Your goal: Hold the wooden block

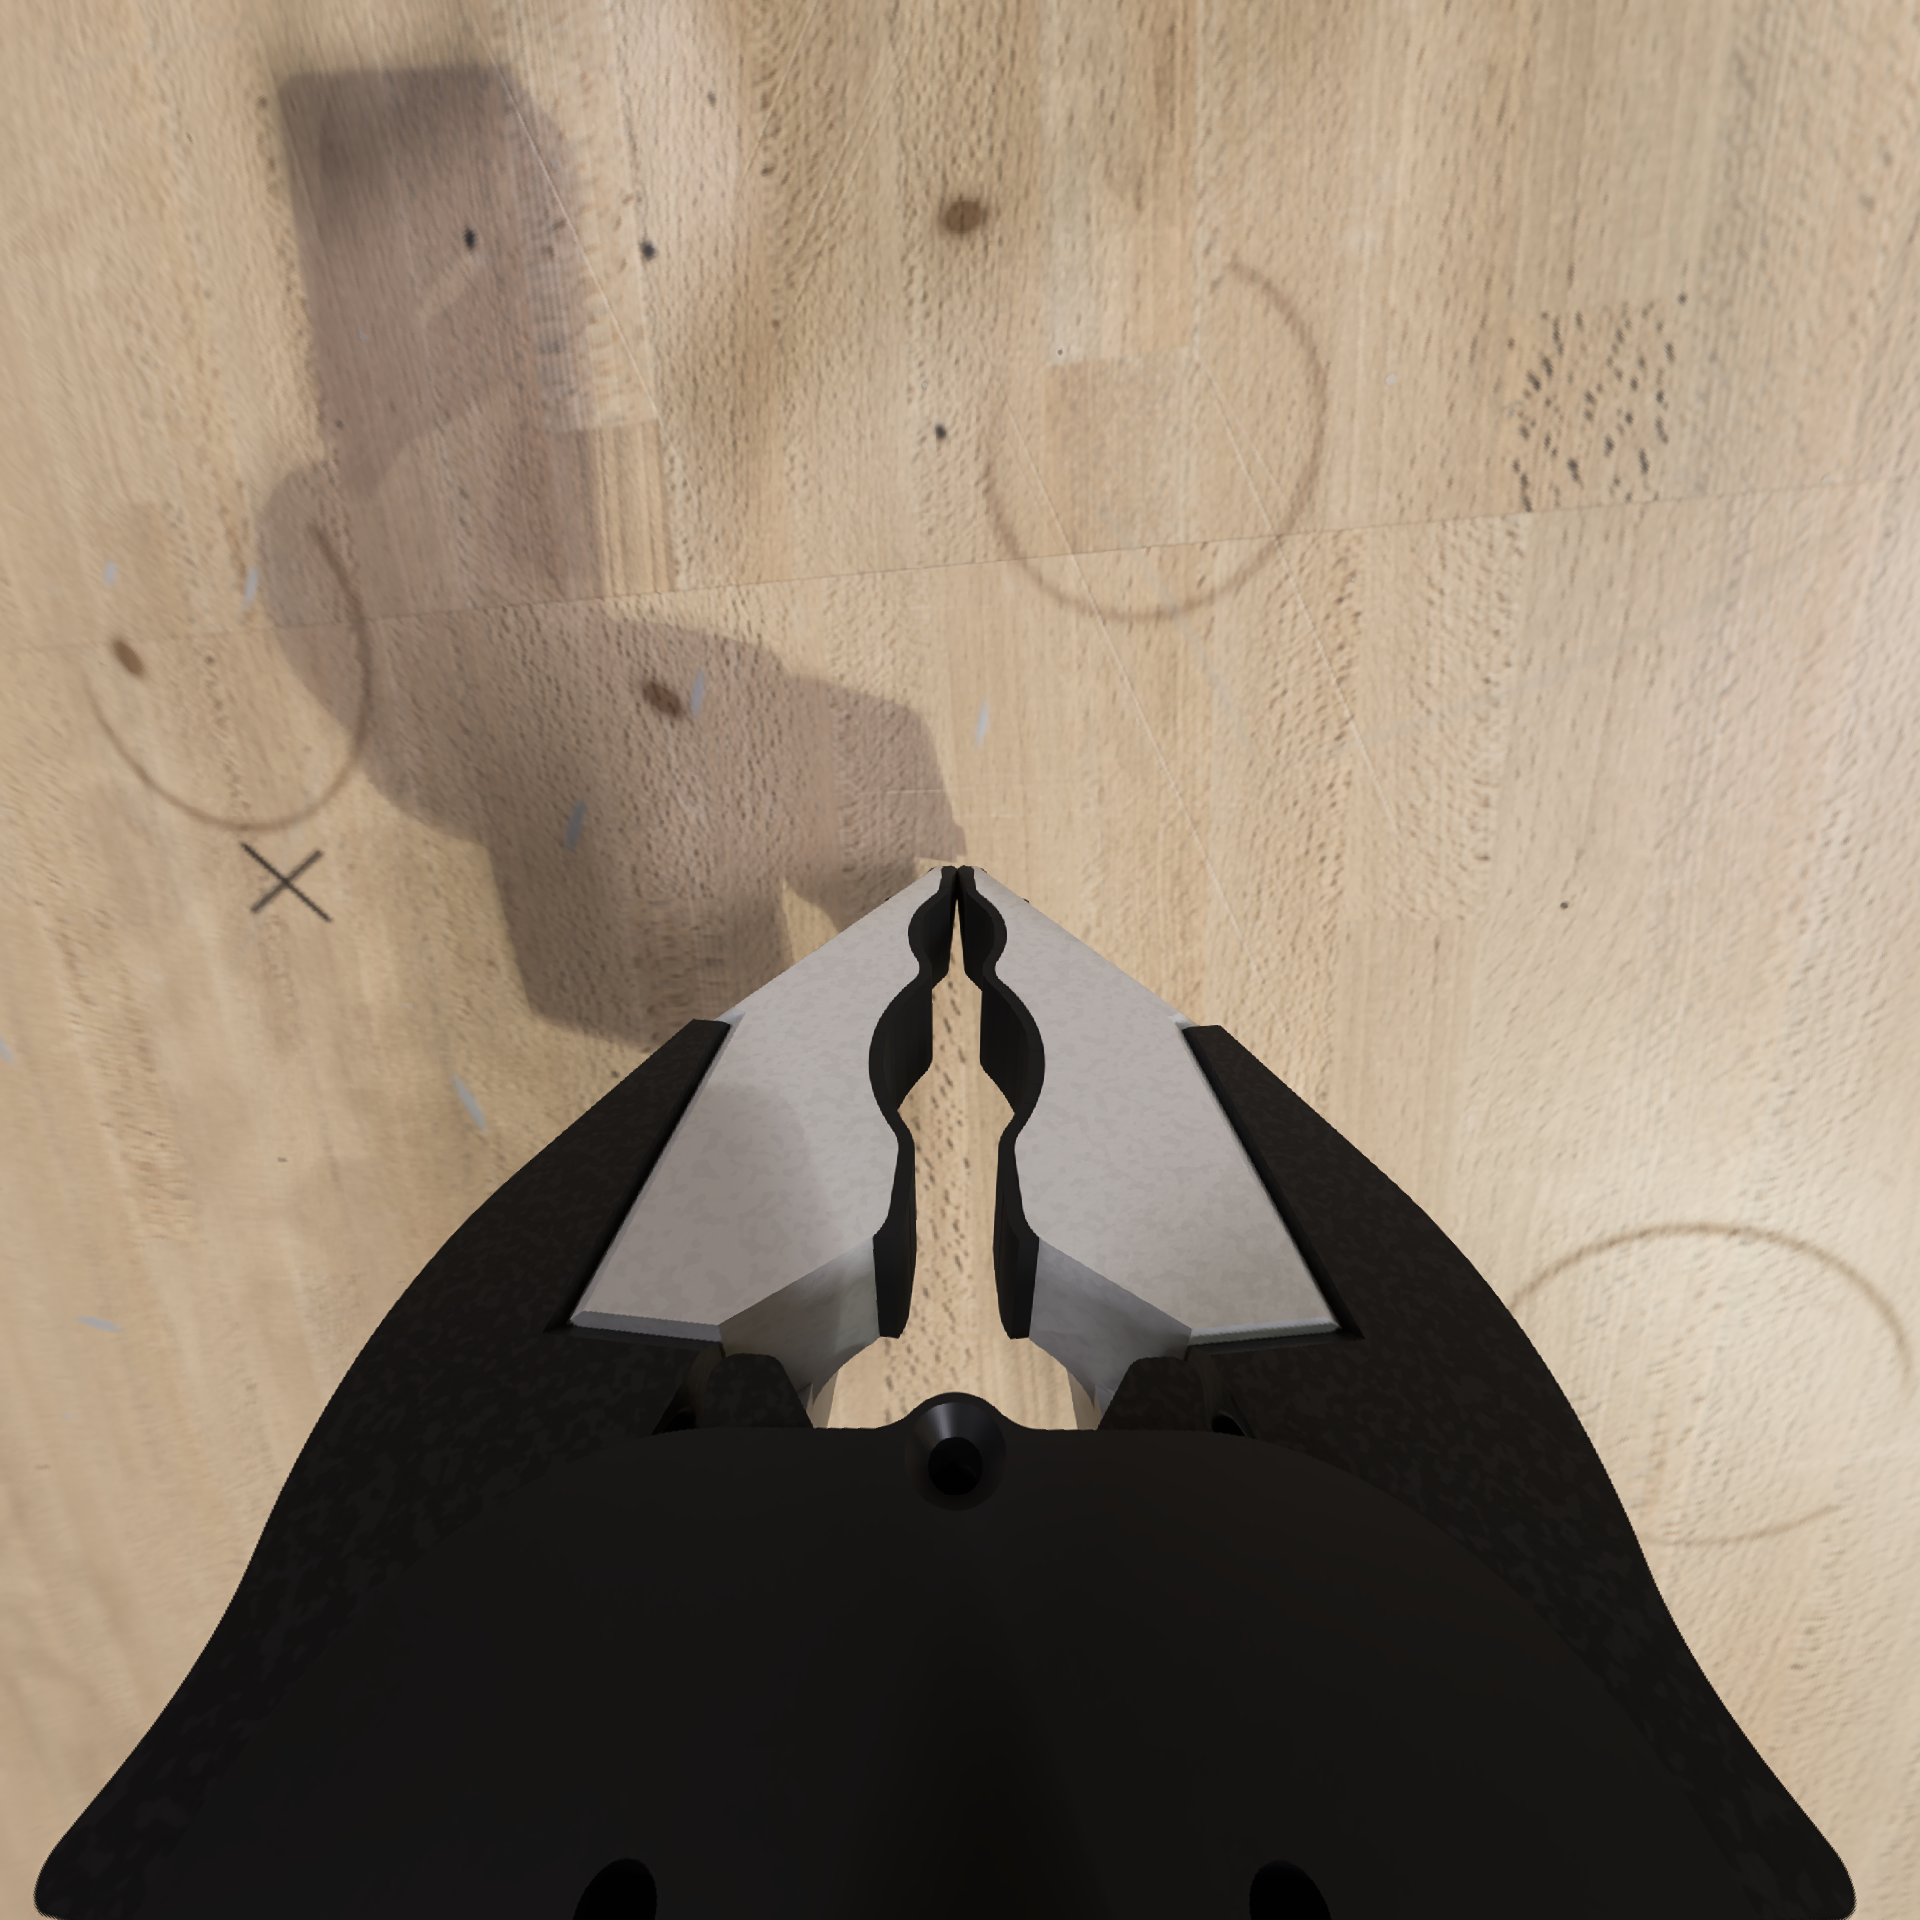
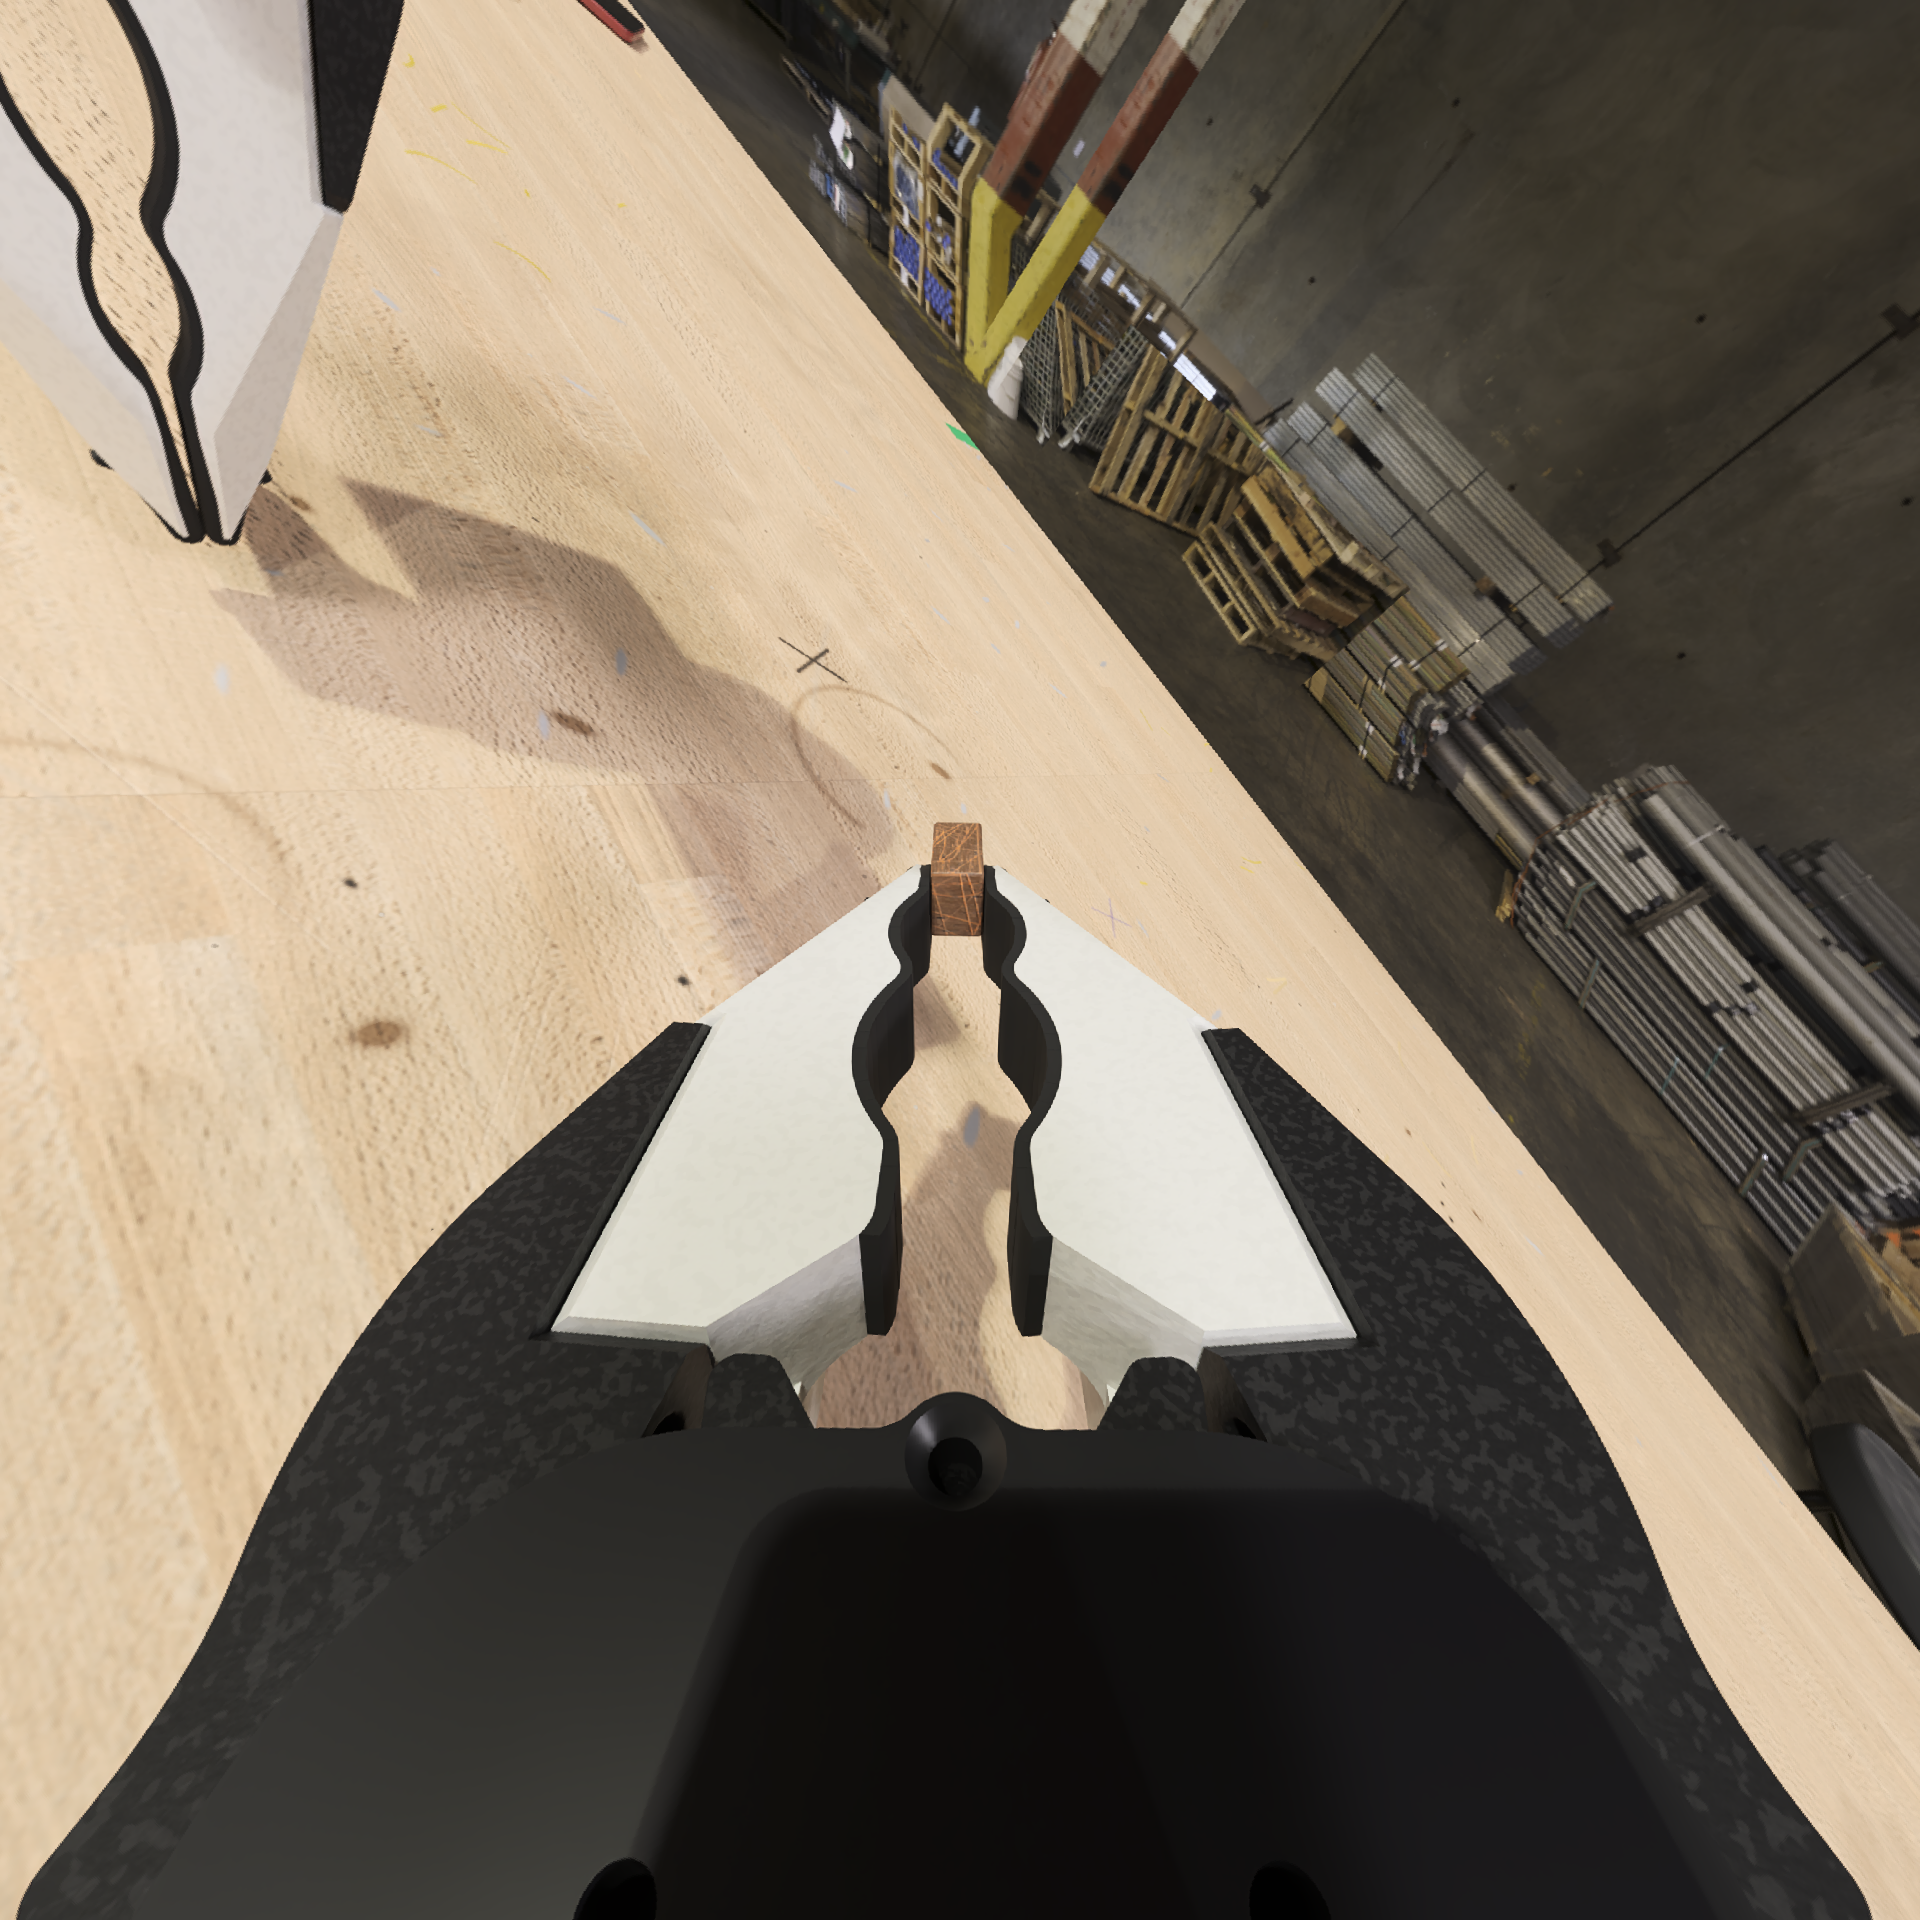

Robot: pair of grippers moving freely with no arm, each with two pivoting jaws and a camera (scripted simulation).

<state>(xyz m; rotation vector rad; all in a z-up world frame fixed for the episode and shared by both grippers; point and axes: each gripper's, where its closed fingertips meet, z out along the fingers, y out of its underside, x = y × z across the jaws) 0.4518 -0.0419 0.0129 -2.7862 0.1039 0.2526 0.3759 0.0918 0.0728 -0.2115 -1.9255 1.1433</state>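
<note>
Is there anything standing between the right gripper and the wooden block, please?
Nothing visible does. The wooden block already sits clamped between the tips of the right gripper, above the table. The left gripper is shut on nothing, off to the side, and blocks nothing.

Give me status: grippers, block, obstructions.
Right gripper shut on wooden block, pinched at the fingertips. Left gripper shut, empty, tips near the wooden table. Nothing in the way.

Black speckled tool [image 2: 957, 883], white wavy-edged fingers [image 2: 769, 1143].
</note>
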